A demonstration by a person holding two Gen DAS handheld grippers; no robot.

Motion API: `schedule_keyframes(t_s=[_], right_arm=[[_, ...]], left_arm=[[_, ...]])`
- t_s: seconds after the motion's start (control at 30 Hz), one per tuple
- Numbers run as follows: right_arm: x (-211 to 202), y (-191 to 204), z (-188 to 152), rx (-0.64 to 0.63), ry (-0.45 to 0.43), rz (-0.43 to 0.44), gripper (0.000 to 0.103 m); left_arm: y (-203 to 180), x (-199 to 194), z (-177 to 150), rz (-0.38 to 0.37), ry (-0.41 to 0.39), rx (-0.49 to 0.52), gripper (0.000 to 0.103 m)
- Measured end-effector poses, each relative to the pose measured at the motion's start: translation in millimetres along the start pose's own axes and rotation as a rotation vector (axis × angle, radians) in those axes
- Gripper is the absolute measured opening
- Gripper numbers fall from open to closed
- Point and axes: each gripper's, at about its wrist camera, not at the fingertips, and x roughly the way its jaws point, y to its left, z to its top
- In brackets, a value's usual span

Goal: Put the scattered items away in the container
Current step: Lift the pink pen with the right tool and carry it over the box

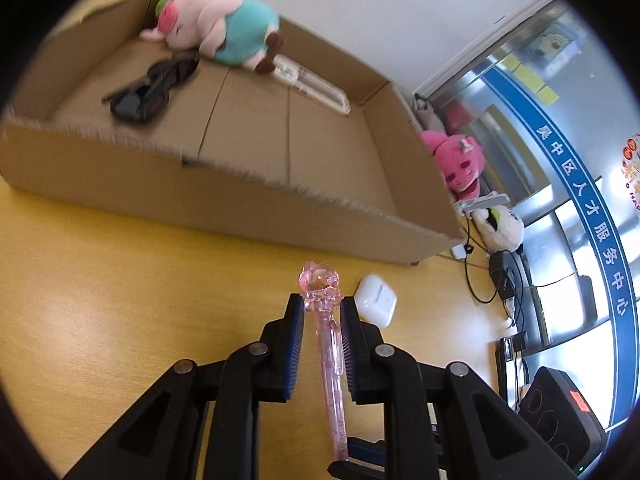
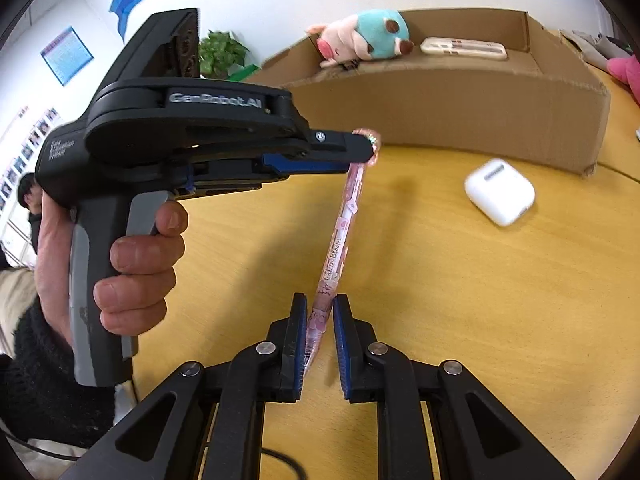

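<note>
Pink pen [image 2: 340, 236] held above counter [image 2: 480, 300], near cardboard box [image 2: 460, 100]: left gripper [image 1: 322, 308] clamps charm end, right gripper [image 2: 320, 312] pinches barrel. Advice: one gripper releases before carry into box; earbud case [image 2: 500, 192] remains.

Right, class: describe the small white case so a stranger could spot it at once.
Start at the long cardboard box on the yellow table. Just in front of its wall, on bare tabletop, lies the white earbud case. It is a smooth, rounded, pocket-sized block, the only loose white item outside the box, unlike the slim pink pen nearby.
</note>
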Motion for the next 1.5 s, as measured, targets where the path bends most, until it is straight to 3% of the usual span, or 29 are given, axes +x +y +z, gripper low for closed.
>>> schedule_keyframes(t_s=[0.3, 0.53, 1.0, 1.2, 1.5], right_arm=[[-25.7, 22.0, 25.8, -0.066, -0.086, 0.019, 0.014], [-33.3, 32.7, 67.7, -0.118, -0.155, 0.022, 0.014], [-32.7, 32.9, 149.2, -0.195, -0.237, 0.013, 0.013], [-16.0, 13.9, 186.4, -0.165, -0.23, 0.039, 0.013], [35.3, -32.7, 217.0, -0.034, -0.148, 0.096, 0.013]], left_arm=[[-24.3, -44.4, 31.8, -0.044, -0.098, 0.053, 0.014], [-35.9, -70.1, 66.6, -0.062, -0.159, 0.102, 0.013], [-46.4, -88.4, 140.2, -0.104, -0.22, 0.173, 0.013], [-40.6, -71.5, 178.7, -0.084, -0.202, 0.203, 0.013], [-14.1, -6.6, 216.5, -0.047, -0.072, 0.185, 0.013]])
